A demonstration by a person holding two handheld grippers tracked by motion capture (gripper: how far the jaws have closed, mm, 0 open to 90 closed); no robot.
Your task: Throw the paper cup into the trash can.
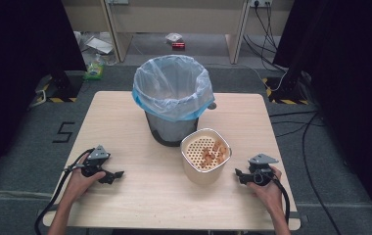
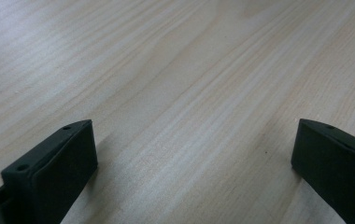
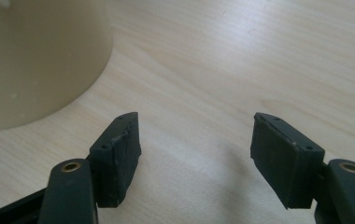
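A cream strainer tub (image 1: pixel 205 156) with a perforated insert stands on the wooden table (image 1: pixel 125 112), holding orange scraps (image 1: pixel 212 152). Behind it is a dark bin (image 1: pixel 173 98) lined with a pale blue bag, its mouth wide. My left gripper (image 1: pixel 117 175) rests at the table's front left, open, with bare wood between its jaws (image 2: pixel 192 144). Just right of the tub, my right gripper (image 1: pixel 238 173) rests at the front right, open and holding nothing (image 3: pixel 196 140). The tub's cream wall (image 3: pixel 35 56) fills the upper left of the right gripper view.
The table's front edge lies close below both hands. Black cables trail from each gripper and across the grey floor at right. Beyond the table are a wooden desk frame, scattered packets and a red item on the floor (image 1: pixel 177 45).
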